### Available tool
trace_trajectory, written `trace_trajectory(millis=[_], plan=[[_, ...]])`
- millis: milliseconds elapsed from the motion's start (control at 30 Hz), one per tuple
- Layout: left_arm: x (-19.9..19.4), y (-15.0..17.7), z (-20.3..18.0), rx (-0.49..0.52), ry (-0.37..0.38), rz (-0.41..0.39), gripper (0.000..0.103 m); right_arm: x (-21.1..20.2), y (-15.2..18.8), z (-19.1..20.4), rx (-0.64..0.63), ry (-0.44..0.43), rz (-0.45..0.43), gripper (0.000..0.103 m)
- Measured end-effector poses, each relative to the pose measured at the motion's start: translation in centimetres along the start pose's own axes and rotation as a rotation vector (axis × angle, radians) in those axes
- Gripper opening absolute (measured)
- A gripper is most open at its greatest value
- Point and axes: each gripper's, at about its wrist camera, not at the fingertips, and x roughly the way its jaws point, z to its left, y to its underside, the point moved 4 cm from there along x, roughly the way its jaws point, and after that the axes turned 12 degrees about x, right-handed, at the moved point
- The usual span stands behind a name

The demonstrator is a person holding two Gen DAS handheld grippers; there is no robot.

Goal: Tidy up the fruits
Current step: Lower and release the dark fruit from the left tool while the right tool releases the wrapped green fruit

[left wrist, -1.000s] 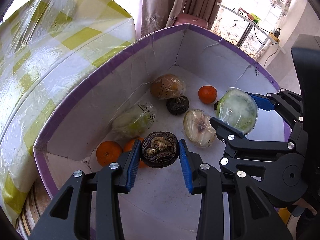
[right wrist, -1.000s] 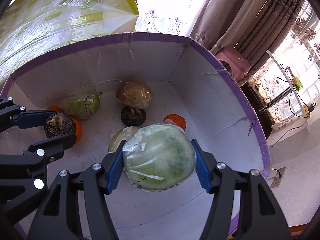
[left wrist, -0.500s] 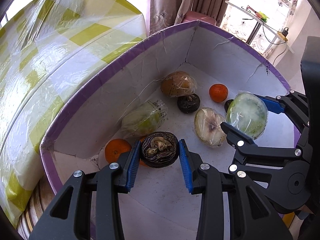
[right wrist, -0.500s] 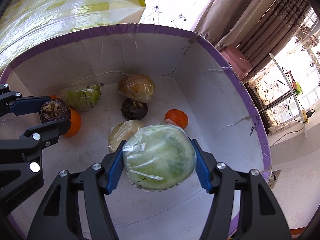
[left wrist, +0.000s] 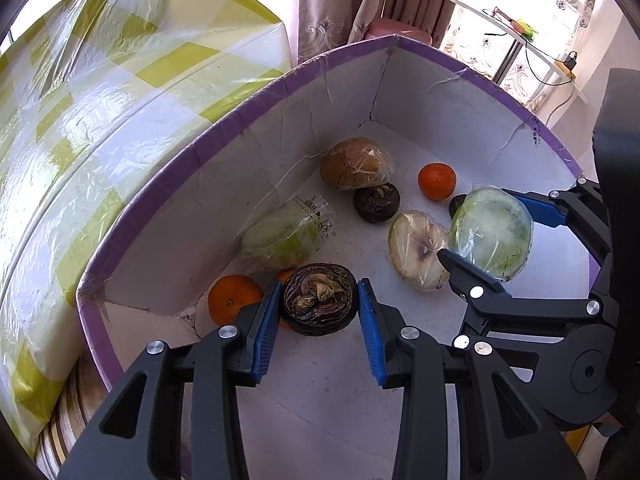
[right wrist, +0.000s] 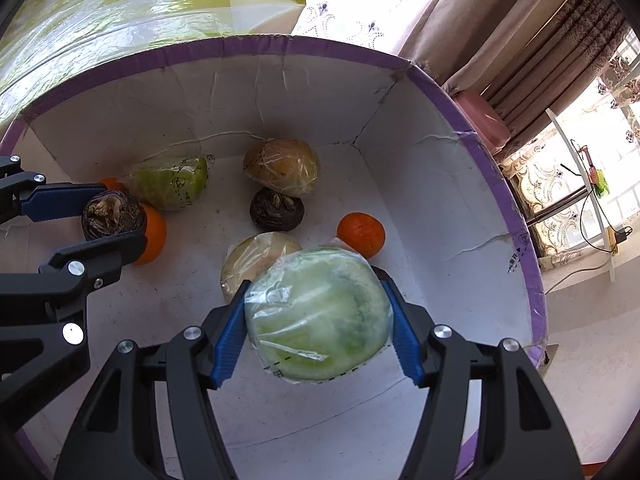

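Note:
My left gripper (left wrist: 319, 304) is shut on a dark wrinkled fruit (left wrist: 319, 299) and holds it above the white box (left wrist: 240, 120) with the purple rim. It also shows in the right wrist view (right wrist: 112, 213). My right gripper (right wrist: 316, 316) is shut on a plastic-wrapped green melon half (right wrist: 318, 314), held above the box floor; it shows in the left wrist view (left wrist: 492, 232) too. In the box lie a wrapped green fruit (left wrist: 286, 234), a wrapped brown fruit (left wrist: 356, 163), a second dark fruit (left wrist: 377, 202), a wrapped pale half (left wrist: 416, 248) and oranges (left wrist: 437, 181).
A table with a yellow-and-white checked cover (left wrist: 100, 92) stands left of the box. Curtains (right wrist: 520, 40), a pink stool (right wrist: 482, 114) and a window lie beyond the box's far corner. Another orange (left wrist: 232, 298) lies in the near left corner of the box.
Both grippers have risen and drawn back from the box floor with their fruits still held. The fruits in the box have not moved.

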Motion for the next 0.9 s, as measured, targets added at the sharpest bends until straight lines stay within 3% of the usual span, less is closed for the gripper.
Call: trace_trajectory(millis=[67, 167, 333, 567, 633, 667, 733, 833, 900], plan=[[0.1, 0.0, 0.1, -0.001, 0.002, 0.0, 0.036, 0.0, -0.1, -0.1, 0.001, 0.0, 0.001, 0.065], [-0.1, 0.1, 0.2, -0.006, 0.007, -0.005, 0.036, -0.3, -0.2, -0.1, 0.007, 0.005, -0.017, 0.074], [-0.5, 0.2, 0.5, -0.017, 0.006, -0.014, 0.044, -0.5, -0.3, -0.3, 0.012, 0.015, -0.022, 0.075], [-3.2, 0.9, 0.1, -0.017, 0.06, -0.094, 0.074, -1.5, -0.3, -1.7, 0.078, 0.037, -0.059, 0.076], [-4.3, 1.6, 0.1, -0.031, -0.006, -0.099, 0.095, -2.2, -0.4, -2.5, 0.105, 0.057, -0.086, 0.077], [-4.9, 1.8, 0.2, -0.049, -0.02, -0.122, 0.098, -2.5, -0.5, -2.9, 0.117, 0.056, -0.092, 0.077], [-5.9, 2.5, 0.4, -0.079, -0.003, -0.16, 0.098, -3.1, -0.4, -3.5, 0.136, 0.064, -0.104, 0.077], [-7.1, 2.7, 0.4, -0.076, -0.083, -0.184, 0.098, -3.6, -0.3, -3.7, 0.14, 0.068, -0.109, 0.077], [-7.2, 2.7, 0.3, -0.083, -0.042, -0.187, 0.098, -3.7, -0.4, -3.8, 0.142, 0.066, -0.111, 0.077]])
